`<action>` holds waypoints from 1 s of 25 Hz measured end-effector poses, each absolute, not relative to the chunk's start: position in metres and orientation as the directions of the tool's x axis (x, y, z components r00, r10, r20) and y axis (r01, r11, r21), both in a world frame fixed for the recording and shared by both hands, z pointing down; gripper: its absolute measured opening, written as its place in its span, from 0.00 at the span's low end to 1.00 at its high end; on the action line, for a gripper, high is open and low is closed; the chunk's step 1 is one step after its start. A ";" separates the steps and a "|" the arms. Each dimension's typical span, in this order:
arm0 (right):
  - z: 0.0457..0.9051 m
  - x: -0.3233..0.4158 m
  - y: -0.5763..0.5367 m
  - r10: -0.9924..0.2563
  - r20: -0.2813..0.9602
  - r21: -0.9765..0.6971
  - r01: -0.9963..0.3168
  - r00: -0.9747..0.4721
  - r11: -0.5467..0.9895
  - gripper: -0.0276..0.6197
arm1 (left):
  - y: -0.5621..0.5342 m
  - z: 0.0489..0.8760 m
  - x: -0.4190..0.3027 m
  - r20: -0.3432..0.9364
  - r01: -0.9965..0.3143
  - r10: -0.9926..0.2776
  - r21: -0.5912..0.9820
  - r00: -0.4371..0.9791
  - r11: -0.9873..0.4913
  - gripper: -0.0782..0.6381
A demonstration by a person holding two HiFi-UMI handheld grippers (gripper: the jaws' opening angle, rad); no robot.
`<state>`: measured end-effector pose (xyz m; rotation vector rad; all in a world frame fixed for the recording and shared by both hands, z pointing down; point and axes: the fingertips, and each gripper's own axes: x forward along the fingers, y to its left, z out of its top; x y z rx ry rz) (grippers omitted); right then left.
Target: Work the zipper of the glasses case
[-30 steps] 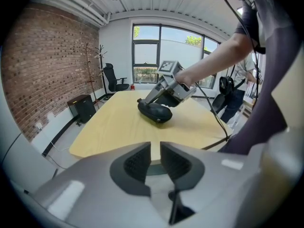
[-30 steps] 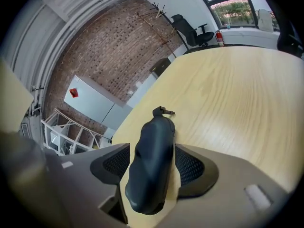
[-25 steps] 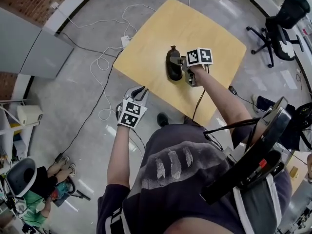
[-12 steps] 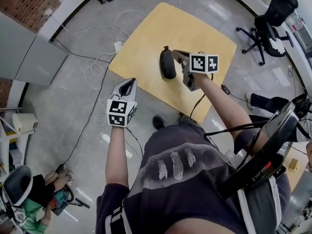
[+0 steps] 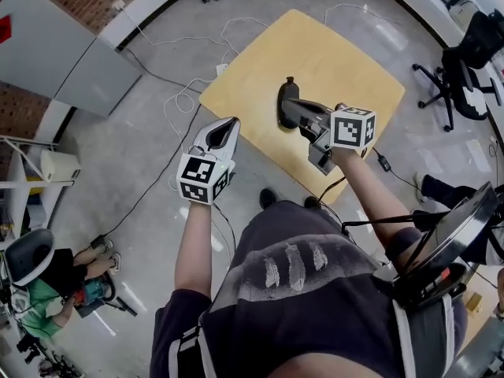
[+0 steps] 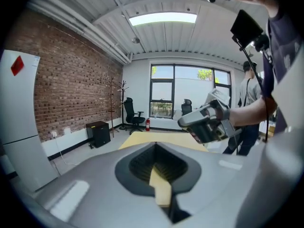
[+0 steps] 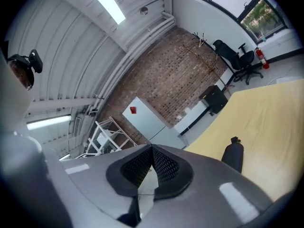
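The dark glasses case point(image 5: 287, 90) lies on the wooden table point(image 5: 339, 53), upper centre of the head view. It is probably light, semi-rigid and apt to slide, so pin its body and pinch the zipper pull. The left gripper point(image 5: 223, 132), jaws just closed, and the right gripper point(image 5: 293, 105) are both pinched together, empty.

Pulled the right gripper point(image 5: 290, 103) up off the glasses case point(image 5: 288, 90), now hanging above the table point(image 5: 346, 53), just finished closing on nothing. Raised the left gripper point(image 5: 231, 123) too, from down by the table edge, also just been closing, empty.
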<state>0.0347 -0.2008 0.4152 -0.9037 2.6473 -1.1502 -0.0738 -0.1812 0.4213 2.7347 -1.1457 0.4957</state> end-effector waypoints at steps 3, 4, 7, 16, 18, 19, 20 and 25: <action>0.405 0.035 -0.191 -0.527 0.087 -0.713 -0.422 -0.845 0.559 0.05 | -0.177 0.413 -0.066 0.359 -0.735 -0.692 -0.024 0.626 -0.677 0.11; 0.403 0.038 -0.188 -0.520 0.074 -0.718 -0.407 -0.851 0.565 0.05 | -0.175 0.413 -0.064 0.366 -0.742 -0.700 -0.035 0.614 -0.670 0.11; 0.398 0.041 -0.178 -0.485 0.026 -0.739 -0.344 -0.874 0.579 0.05 | -0.167 0.410 -0.066 0.377 -0.779 -0.732 -0.041 0.568 -0.626 0.11; 0.398 0.117 -0.128 -0.378 -0.068 -0.742 -0.206 -0.923 0.638 0.05 | -0.099 0.416 0.008 0.405 -0.850 -0.797 -0.081 0.448 -0.520 0.11; 0.397 0.147 -0.122 -0.373 -0.129 -0.752 -0.155 -0.919 0.640 0.05 | -0.086 0.429 0.029 0.437 -0.852 -0.799 -0.124 0.413 -0.509 0.11; 0.394 0.157 -0.121 -0.373 -0.152 -0.748 -0.140 -0.915 0.648 0.05 | -0.081 0.433 0.034 0.456 -0.850 -0.797 -0.147 0.397 -0.507 0.11; 0.389 0.160 -0.121 -0.368 -0.160 -0.737 -0.136 -0.916 0.662 0.05 | -0.079 0.433 0.032 0.469 -0.851 -0.798 -0.162 0.379 -0.500 0.11; 0.370 0.101 -0.112 -0.260 -0.083 -0.642 -0.148 -0.962 0.752 0.05 | -0.052 0.407 -0.029 0.478 -0.899 -0.827 -0.154 0.294 -0.409 0.11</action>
